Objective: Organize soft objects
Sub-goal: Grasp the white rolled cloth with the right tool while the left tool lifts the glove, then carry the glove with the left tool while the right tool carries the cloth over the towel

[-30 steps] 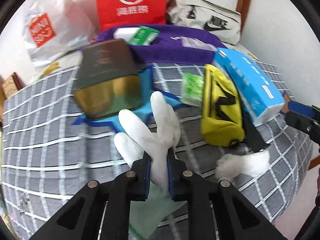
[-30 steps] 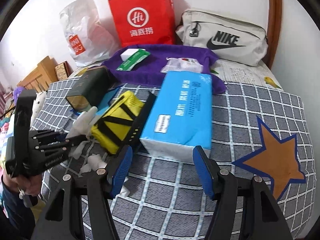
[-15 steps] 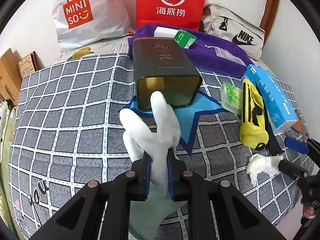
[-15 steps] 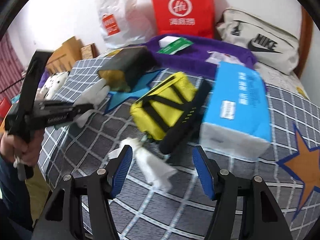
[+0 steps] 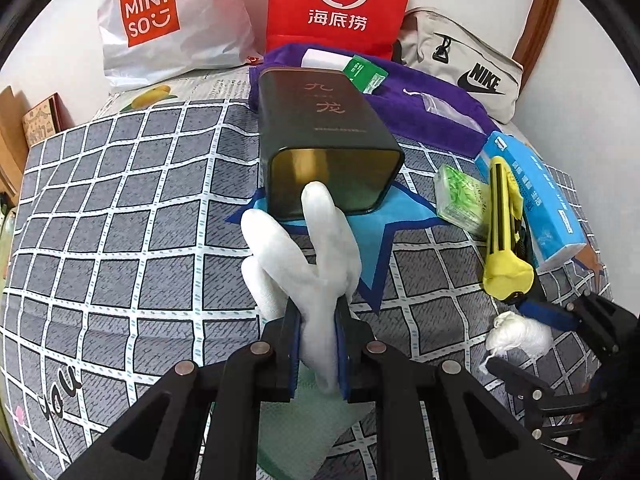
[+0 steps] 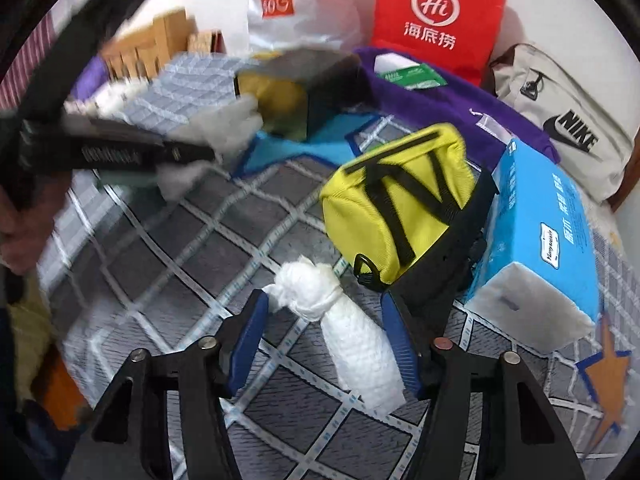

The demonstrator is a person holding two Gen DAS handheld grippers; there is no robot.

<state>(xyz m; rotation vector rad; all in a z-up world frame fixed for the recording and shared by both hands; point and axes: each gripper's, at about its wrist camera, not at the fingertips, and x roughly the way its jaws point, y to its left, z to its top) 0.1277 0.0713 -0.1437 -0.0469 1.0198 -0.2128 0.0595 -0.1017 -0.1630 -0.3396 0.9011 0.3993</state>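
- While I work, everything lies on the big bed cover (image 5: 120,216) with grey squares and white lines.
- At the back, a red paper bag (image 5: 340,4) and a white shopping bag (image 5: 160,20) lean on the wall, with a grey sports bag (image 5: 472,68) beside them.
- Lying in front of the red bag is a purple cloth (image 5: 424,108).
- My dark tin box (image 5: 324,140) lies on its side, partly on a blue star, and its open mouth faces my left claw.
- Over to the right, the blue tissue pack (image 6: 540,232) rests just beside the yellow pouch (image 6: 404,204).
- My left claw (image 5: 318,354) is clenched on a white glove (image 5: 316,256), and the glove's fingers stick up in front of the tin's mouth.
- My right claw (image 6: 324,344) is closing, and a small white cloth bundle (image 6: 340,320) lies on the cover between its blue pads.
- One pad is right by the bundle, but I cannot tell if it touches yet.
- By the pouch lies a little green packet (image 5: 460,196).
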